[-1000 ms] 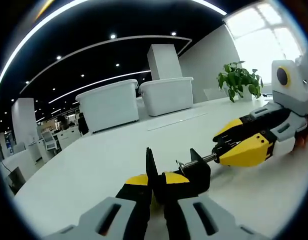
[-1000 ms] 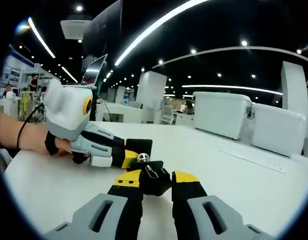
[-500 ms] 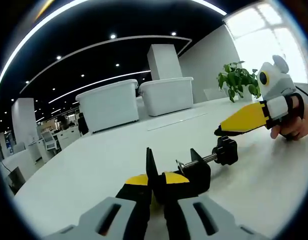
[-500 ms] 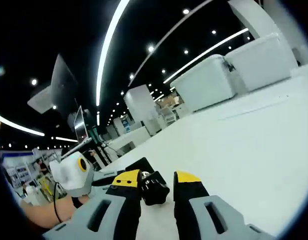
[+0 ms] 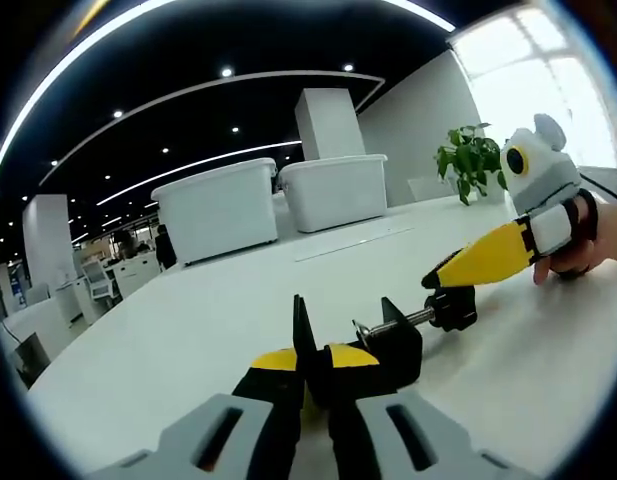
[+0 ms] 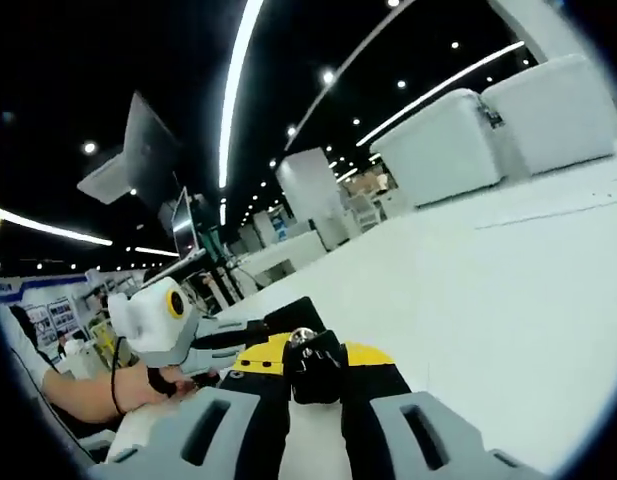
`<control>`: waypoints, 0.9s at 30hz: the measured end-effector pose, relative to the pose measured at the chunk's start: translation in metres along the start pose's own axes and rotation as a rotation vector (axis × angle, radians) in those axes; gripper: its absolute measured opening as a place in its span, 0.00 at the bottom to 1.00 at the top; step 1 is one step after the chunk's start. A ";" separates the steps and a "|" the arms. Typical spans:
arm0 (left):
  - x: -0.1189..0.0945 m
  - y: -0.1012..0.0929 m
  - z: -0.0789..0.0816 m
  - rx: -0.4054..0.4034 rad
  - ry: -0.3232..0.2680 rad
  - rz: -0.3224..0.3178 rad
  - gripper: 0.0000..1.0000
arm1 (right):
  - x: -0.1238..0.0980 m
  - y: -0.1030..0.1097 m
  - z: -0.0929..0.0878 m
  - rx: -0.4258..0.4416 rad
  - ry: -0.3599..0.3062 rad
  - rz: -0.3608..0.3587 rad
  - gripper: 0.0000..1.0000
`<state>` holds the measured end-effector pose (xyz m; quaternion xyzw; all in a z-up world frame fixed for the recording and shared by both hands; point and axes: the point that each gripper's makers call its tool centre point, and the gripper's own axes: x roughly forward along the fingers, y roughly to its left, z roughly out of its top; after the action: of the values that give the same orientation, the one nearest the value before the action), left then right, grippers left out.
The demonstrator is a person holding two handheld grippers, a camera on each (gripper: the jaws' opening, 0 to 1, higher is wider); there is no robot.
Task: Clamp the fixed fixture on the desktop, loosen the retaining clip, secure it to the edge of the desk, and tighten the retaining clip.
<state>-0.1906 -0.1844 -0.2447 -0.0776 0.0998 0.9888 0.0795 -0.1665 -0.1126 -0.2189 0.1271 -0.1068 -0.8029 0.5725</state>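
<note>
Both grippers have grey bodies and yellow-tipped black fingers [image 5: 278, 375].

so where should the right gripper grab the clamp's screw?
By the black knob at the free end of the screw, coming in along the screw's line from the side away from the clamp body, which the left gripper pins.

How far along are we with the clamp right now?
Done: the left hand-held gripper is shut on the black clamp, which lies on the white desk. In hand: the right hand-held gripper is closed on the screw knob, apparently working the screw. Left: the clamp sits out on the desktop, not at an edge, so fitting it there and tightening remain.
</note>
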 end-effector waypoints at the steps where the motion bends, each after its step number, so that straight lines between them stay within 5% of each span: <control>1: 0.000 0.000 0.000 0.001 -0.001 0.000 0.08 | -0.001 0.004 0.002 -0.075 -0.021 -0.003 0.15; 6: 0.000 0.000 0.000 0.000 0.001 0.000 0.08 | -0.001 0.018 0.001 -0.412 -0.036 -0.036 0.15; 13: 0.000 0.000 0.000 -0.001 0.001 0.002 0.08 | 0.003 0.012 0.002 -0.510 -0.028 -0.067 0.15; 16: 0.000 0.000 0.000 -0.002 0.001 0.002 0.08 | 0.002 0.003 0.002 -0.383 -0.011 -0.095 0.18; 19: 0.000 0.000 0.000 -0.001 0.000 -0.001 0.08 | -0.001 -0.004 0.009 -0.234 -0.054 -0.075 0.38; 22: 0.000 0.000 0.000 -0.002 0.000 -0.003 0.08 | -0.002 -0.013 0.005 -0.030 0.004 -0.055 0.37; 27: 0.000 0.000 0.000 -0.004 0.000 -0.003 0.08 | 0.002 -0.022 -0.004 0.006 0.059 -0.080 0.30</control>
<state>-0.1907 -0.1839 -0.2448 -0.0782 0.0979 0.9888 0.0810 -0.1851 -0.1071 -0.2298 0.1568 -0.0872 -0.8206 0.5425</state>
